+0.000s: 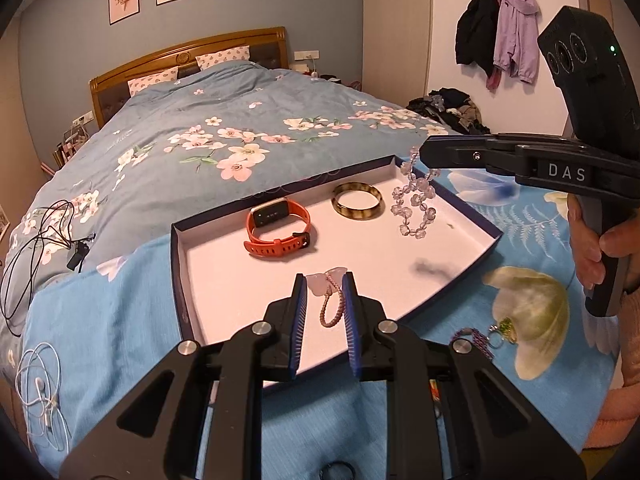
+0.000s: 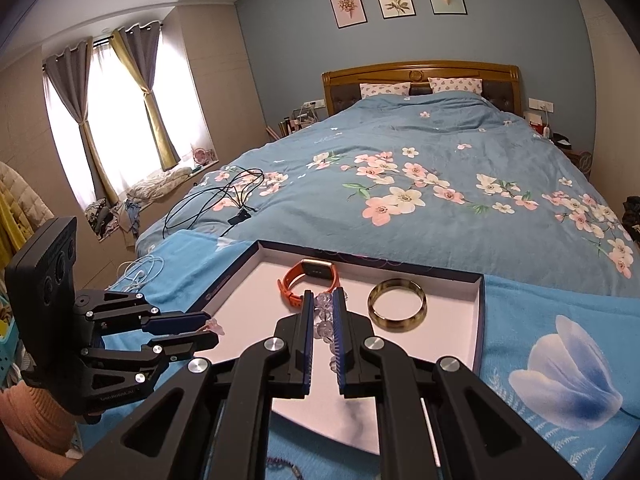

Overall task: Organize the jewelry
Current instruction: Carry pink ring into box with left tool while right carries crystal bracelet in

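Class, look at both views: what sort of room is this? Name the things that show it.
A home bedroom: a bed with a wooden headboard and pillows, curtained window, and coats on wall hooks.

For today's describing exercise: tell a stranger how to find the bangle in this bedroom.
On the bed's near end lies a shallow white-lined tray. Inside it, toward the far side, the bangle lies flat beside an orange watch. It alone is a rigid, mottled olive-brown hoop, with no strap and no beads.
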`<control>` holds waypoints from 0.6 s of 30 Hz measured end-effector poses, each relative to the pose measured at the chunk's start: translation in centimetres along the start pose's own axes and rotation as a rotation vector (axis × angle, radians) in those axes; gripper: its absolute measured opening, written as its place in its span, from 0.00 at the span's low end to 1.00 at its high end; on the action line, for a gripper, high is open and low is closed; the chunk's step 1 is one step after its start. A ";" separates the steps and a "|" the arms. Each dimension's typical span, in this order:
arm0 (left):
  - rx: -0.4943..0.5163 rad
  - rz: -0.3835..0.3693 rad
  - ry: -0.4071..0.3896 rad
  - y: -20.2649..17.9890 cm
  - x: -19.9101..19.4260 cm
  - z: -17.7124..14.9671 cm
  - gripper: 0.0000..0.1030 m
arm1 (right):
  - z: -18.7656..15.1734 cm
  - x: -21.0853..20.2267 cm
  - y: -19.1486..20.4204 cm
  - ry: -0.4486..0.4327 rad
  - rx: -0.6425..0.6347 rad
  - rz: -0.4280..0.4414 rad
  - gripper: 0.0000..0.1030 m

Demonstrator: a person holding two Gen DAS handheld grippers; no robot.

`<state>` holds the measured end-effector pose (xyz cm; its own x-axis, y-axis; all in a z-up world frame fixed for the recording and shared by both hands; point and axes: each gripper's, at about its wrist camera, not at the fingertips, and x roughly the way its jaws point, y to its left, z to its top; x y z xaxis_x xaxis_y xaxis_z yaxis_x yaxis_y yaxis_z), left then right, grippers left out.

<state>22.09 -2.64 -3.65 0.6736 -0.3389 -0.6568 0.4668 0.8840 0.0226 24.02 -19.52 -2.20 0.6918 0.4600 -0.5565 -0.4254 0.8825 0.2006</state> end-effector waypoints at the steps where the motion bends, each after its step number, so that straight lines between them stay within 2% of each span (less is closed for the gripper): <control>1: -0.001 0.000 0.003 0.1 0.3 0.2 0.18 | 0.1 0.3 -0.1 0.003 0.005 0.002 0.07; 11: -0.023 0.020 0.049 1.3 3.3 1.2 0.18 | 0.3 3.0 -0.7 0.037 0.043 0.010 0.07; 18: -0.036 0.026 0.093 2.0 5.4 1.1 0.18 | -0.2 4.5 -2.6 0.080 0.090 -0.002 0.07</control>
<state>27.31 -3.10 -6.31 0.6279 -0.2861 -0.7238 0.4283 0.9035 0.0145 28.11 -19.75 -5.41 0.6421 0.4523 -0.6190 -0.3679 0.8902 0.2688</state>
